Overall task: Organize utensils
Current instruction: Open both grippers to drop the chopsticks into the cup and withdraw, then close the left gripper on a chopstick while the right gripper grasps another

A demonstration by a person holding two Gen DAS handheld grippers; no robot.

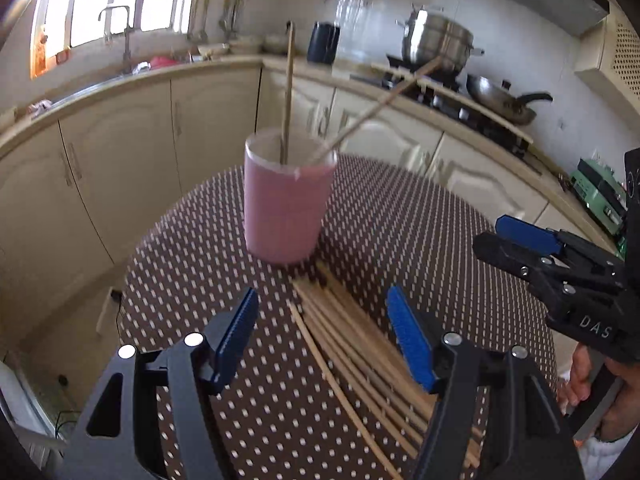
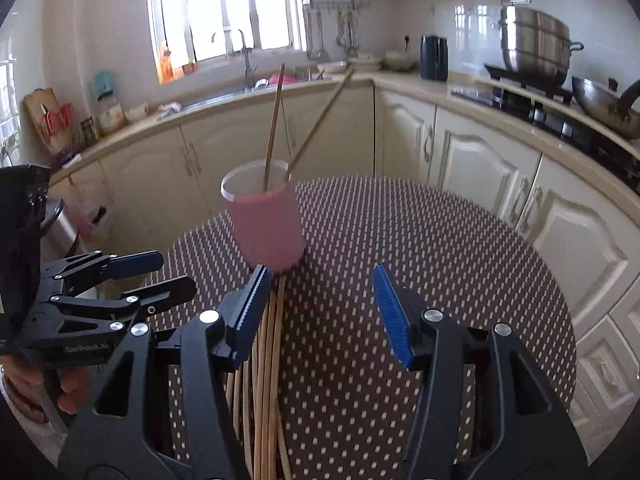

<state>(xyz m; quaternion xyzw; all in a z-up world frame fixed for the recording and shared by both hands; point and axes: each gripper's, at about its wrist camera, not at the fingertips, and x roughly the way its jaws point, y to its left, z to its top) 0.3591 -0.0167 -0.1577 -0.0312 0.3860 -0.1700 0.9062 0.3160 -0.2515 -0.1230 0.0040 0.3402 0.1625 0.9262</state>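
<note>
Chopsticks point(image 1: 352, 344) lie below the spread-jawed left hand-held gripper point(image 1: 324, 336); right hand-held gripper point(image 2: 320, 312) likewise agape, seemingly empty.

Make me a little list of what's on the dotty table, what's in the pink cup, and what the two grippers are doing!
table: round, brown cloth with white dots
cup: pink cup, upright on the table
in the cup: two chopsticks, leaning apart
on the table: pile of chopsticks lying flat, one end close to the cup
left gripper: open, empty, above the pile
right gripper: open, empty, pile under its left finger
</note>
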